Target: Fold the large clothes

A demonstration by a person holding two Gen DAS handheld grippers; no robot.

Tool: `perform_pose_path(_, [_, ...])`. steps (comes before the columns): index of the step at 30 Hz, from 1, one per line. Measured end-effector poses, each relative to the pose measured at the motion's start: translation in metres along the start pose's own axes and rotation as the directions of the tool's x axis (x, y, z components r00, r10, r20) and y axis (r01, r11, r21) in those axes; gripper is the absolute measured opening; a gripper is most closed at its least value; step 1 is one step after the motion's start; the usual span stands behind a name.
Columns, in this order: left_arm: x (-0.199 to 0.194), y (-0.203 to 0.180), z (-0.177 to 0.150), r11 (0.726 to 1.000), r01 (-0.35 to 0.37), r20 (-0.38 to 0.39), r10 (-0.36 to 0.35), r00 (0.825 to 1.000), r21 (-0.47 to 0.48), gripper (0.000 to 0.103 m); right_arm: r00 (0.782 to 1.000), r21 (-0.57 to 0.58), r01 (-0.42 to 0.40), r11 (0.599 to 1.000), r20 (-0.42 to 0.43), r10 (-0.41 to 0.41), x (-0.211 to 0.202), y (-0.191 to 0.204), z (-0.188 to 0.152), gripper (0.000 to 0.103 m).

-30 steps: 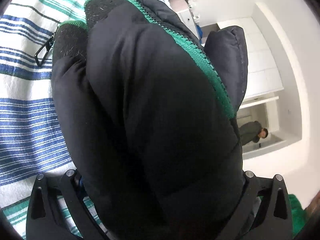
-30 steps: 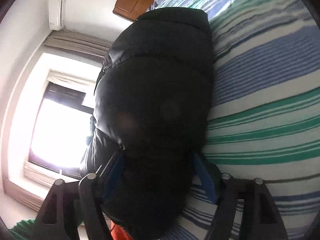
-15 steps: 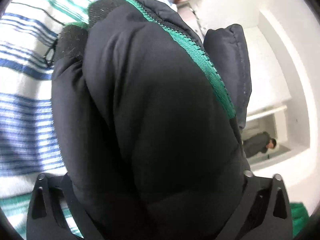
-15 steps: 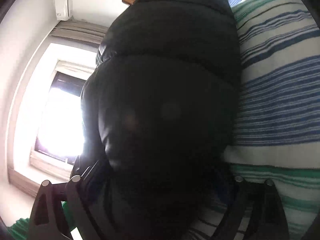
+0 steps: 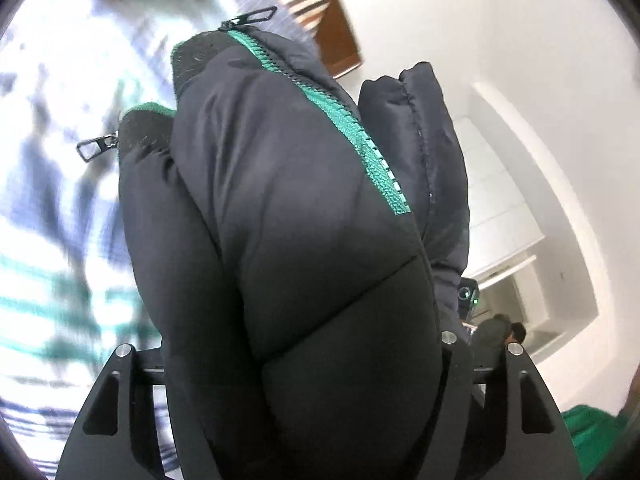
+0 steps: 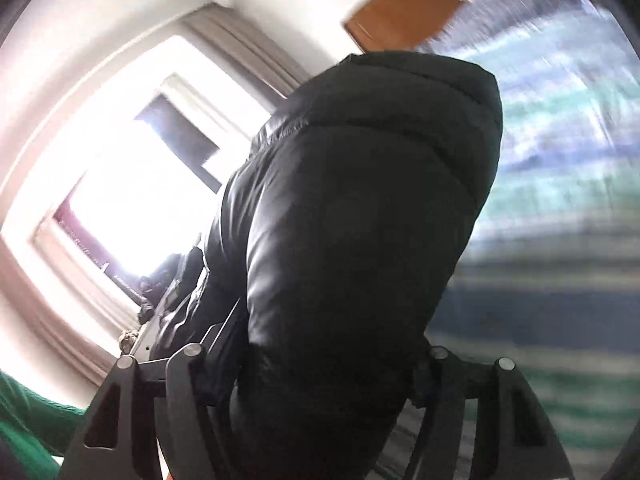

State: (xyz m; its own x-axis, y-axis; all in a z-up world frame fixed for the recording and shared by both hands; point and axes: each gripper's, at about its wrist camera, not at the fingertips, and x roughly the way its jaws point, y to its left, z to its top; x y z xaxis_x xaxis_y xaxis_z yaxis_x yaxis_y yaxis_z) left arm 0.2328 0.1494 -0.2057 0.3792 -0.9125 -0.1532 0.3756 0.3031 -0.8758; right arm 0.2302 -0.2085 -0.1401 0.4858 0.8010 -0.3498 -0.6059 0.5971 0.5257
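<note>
Striped bed [image 5: 52, 208] lies below; your left gripper [image 5: 304, 400] and right gripper [image 6: 312, 400] are each clamped on the puffy black jacket [image 5: 288, 208], lifted clear. It's soft, slick, springy: grip quilted seams, not the zipper [image 5: 360, 140].

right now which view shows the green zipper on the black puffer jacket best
The left wrist view: the green zipper runs in plain sight down the black puffer jacket bunched between the left fingers. The right wrist view shows only plain black quilting, no zipper.
</note>
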Motion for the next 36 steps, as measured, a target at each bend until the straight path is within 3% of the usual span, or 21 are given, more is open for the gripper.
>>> perform_pose_path(3, [-0.001, -0.028, 0.038, 0.997, -0.012, 0.034, 0.009, 0.999, 0.074, 0.069, 0.999, -0.067, -0.038, 0.997, 0.027, 0.04, 0.01, 0.005, 0.042, 0.064])
perform_pose_path(7, [0.025, -0.052, 0.103, 0.986, -0.057, 0.06, 0.048, 0.997, 0.156, 0.068, 0.997, -0.114, -0.057, 0.992, 0.047, 0.062, 0.029, -0.007, 0.097, 0.064])
perform_pose_path(12, [0.073, -0.038, 0.154, 0.978, -0.098, 0.059, 0.088, 0.994, 0.182, 0.069, 0.997, -0.08, -0.068, 0.994, 0.041, 0.071, 0.029, -0.075, 0.147, 0.064])
perform_pose_path(16, [0.105, 0.026, 0.176, 0.984, -0.154, 0.012, 0.154, 0.988, 0.084, 0.077, 0.998, 0.024, -0.029, 0.999, -0.048, 0.03, 0.049, -0.14, 0.146, 0.064])
perform_pose_path(18, [0.13, 0.084, 0.16, 0.966, -0.258, -0.059, 0.256, 0.965, -0.03, 0.079, 0.988, 0.118, 0.049, 0.992, -0.154, -0.03, 0.072, -0.181, 0.129, 0.073])
perform_pose_path(19, [0.138, 0.106, 0.15, 0.952, -0.295, -0.097, 0.287, 0.953, -0.079, 0.088, 0.971, 0.17, 0.119, 0.978, -0.224, -0.079, 0.083, -0.202, 0.117, 0.079])
perform_pose_path(20, [0.137, 0.12, 0.142, 0.957, -0.264, -0.088, 0.254, 0.963, -0.121, 0.092, 0.967, 0.254, 0.145, 0.956, -0.241, -0.082, 0.086, -0.225, 0.104, 0.086])
perform_pose_path(21, [0.128, 0.121, 0.135, 0.969, -0.216, -0.031, 0.214, 0.976, -0.122, 0.092, 0.976, 0.34, 0.116, 0.933, -0.211, -0.045, 0.079, -0.241, 0.096, 0.09])
perform_pose_path(22, [0.122, 0.117, 0.133, 0.97, -0.212, -0.011, 0.212, 0.977, -0.119, 0.091, 0.984, 0.375, 0.1, 0.922, -0.173, -0.036, 0.069, -0.247, 0.092, 0.092])
perform_pose_path(24, [0.109, 0.107, 0.131, 0.966, -0.227, -0.017, 0.227, 0.974, -0.122, 0.092, 0.992, 0.379, 0.098, 0.92, -0.115, -0.059, 0.044, -0.246, 0.089, 0.092])
perform_pose_path(26, [0.091, 0.09, 0.127, 0.958, -0.279, -0.027, 0.278, 0.96, -0.074, 0.092, 0.984, 0.346, 0.171, 0.922, -0.114, -0.14, 0.018, -0.239, 0.09, 0.092])
perform_pose_path(28, [0.069, 0.055, 0.125, 0.916, -0.398, 0.013, 0.398, 0.917, 0.042, 0.093, 0.955, 0.225, 0.295, 0.929, -0.104, -0.279, -0.012, -0.212, 0.092, 0.092])
perform_pose_path(29, [0.061, 0.034, 0.12, 0.872, -0.477, 0.046, 0.475, 0.879, 0.108, 0.096, 0.941, 0.17, 0.335, 0.927, -0.096, -0.323, -0.024, -0.194, 0.092, 0.092])
perform_pose_path(30, [0.054, 0.009, 0.108, 0.812, -0.556, 0.093, 0.549, 0.831, 0.176, 0.098, 0.924, 0.107, 0.379, 0.919, -0.086, -0.372, -0.034, -0.175, 0.091, 0.092])
perform_pose_path(32, [0.048, -0.036, 0.083, 0.688, -0.675, 0.193, 0.648, 0.736, 0.267, 0.101, 0.866, -0.042, 0.494, 0.869, -0.062, -0.495, -0.052, -0.124, 0.084, 0.092])
perform_pose_path(33, [0.047, -0.066, 0.067, 0.597, -0.742, 0.273, 0.691, 0.669, 0.306, 0.101, 0.837, -0.104, 0.539, 0.836, -0.042, -0.545, -0.057, -0.099, 0.08, 0.092])
perform_pose_path(34, [0.054, -0.073, 0.074, 0.547, -0.776, 0.318, 0.71, 0.628, 0.313, 0.102, 0.812, -0.147, 0.575, 0.805, -0.024, -0.584, -0.061, -0.084, 0.077, 0.092])
perform_pose_path(36, [0.062, -0.112, 0.052, 0.416, -0.857, 0.444, 0.734, 0.514, 0.303, 0.102, 0.712, -0.266, 0.687, 0.676, 0.058, -0.7, -0.068, -0.029, 0.068, 0.092])
